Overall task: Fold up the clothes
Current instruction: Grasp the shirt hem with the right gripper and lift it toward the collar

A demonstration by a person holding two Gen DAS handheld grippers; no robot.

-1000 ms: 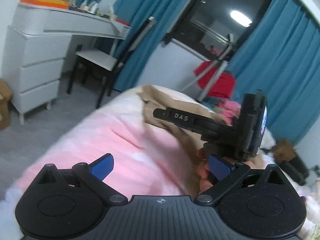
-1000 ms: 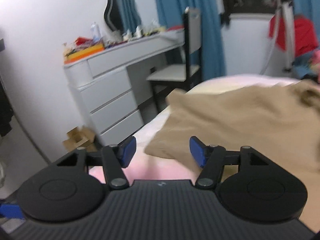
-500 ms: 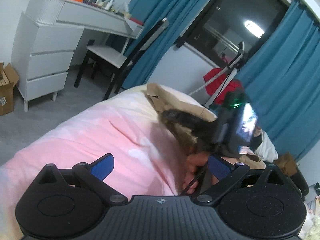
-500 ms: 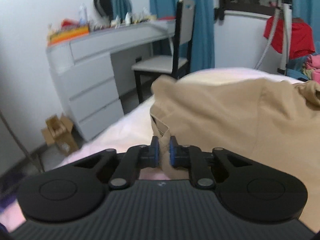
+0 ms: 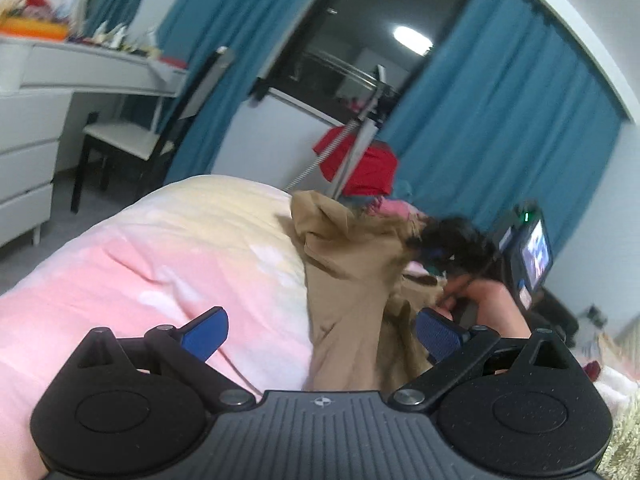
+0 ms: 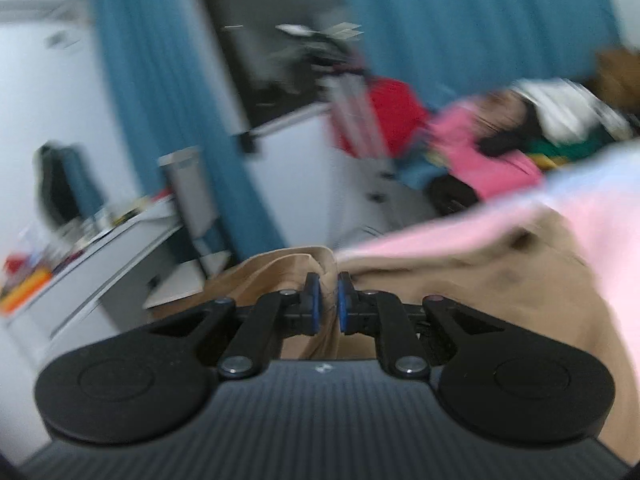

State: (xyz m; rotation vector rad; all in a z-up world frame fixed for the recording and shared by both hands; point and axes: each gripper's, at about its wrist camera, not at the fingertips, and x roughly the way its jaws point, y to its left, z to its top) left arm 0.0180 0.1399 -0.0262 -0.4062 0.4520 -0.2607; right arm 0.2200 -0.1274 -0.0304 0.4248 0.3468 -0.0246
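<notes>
A tan garment (image 5: 352, 264) lies bunched on the pink bed cover (image 5: 160, 260). One part of it is pulled up toward the right. My right gripper (image 6: 328, 300) is shut on a fold of this tan garment (image 6: 500, 288), with cloth pinched between the blue pads. In the left wrist view the right gripper (image 5: 428, 248) shows as a dark blur with a hand (image 5: 488, 300) behind it. My left gripper (image 5: 320, 332) is open just before the hanging cloth, and nothing is between its fingers.
A white dresser desk (image 5: 80, 76) and a dark chair (image 5: 132, 144) stand left of the bed. Blue curtains (image 5: 500, 140) flank a dark window. A red cloth (image 5: 360, 164) hangs on a metal stand, and a pile of clothes (image 6: 480, 148) lies beyond the bed.
My right gripper shut on the tan garment's edge, then swung away to the right with it, lifting the cloth. My left gripper stayed open and moved toward the garment.
</notes>
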